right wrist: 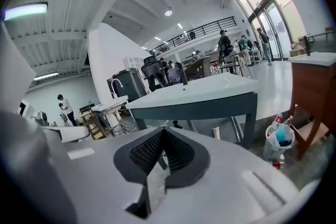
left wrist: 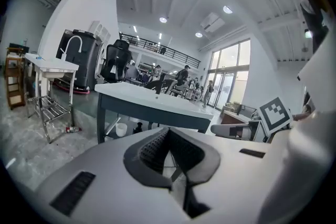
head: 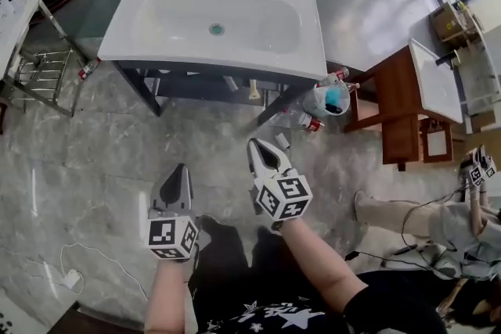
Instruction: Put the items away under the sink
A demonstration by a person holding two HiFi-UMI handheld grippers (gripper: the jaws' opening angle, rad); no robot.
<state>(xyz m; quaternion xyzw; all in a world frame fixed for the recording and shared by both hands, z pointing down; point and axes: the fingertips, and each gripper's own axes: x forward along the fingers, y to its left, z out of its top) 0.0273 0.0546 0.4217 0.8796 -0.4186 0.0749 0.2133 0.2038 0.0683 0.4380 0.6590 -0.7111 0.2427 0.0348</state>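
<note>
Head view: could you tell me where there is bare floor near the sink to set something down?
The grey floor between the sink stand left leg and the left gripper is bare. The sink basin is empty too. It is crowded by the stand's right leg: a white bucket and loose bottles, hemmed by the wooden cabinet.
</note>
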